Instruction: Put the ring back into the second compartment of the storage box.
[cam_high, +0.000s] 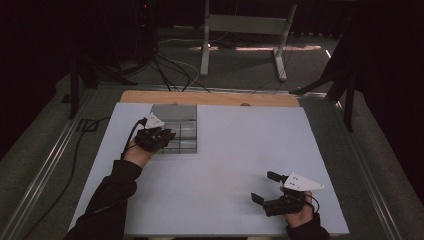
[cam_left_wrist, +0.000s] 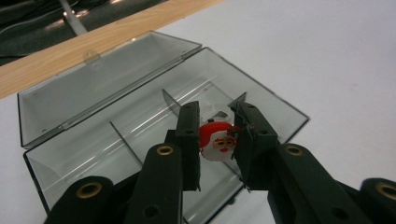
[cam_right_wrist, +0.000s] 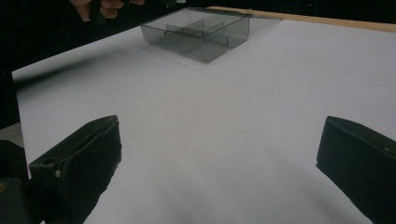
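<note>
**Santa charm held over divided box**

Small red-and-white Santa-face charm (cam_left_wrist: 219, 142) pinched between the left gripper (cam_left_wrist: 218, 140) jaws, just above a compartment of the clear smoky plastic divided box (cam_left_wrist: 116, 116), lid open; likely about to be dropped in. Right gripper (cam_high: 265, 187) idle, jaws wide apart, nothing held. White tabletop (cam_high: 235, 150), wooden far edge, dark room beyond.

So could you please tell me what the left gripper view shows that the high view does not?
The left gripper view alone reveals a small Santa-face figure pinched between the left gripper fingers, above the clear compartment box with its lid open. The high view alone shows the right gripper, open above the white table, and the person's sleeves. Both show the box and the table's wooden edge.
</note>
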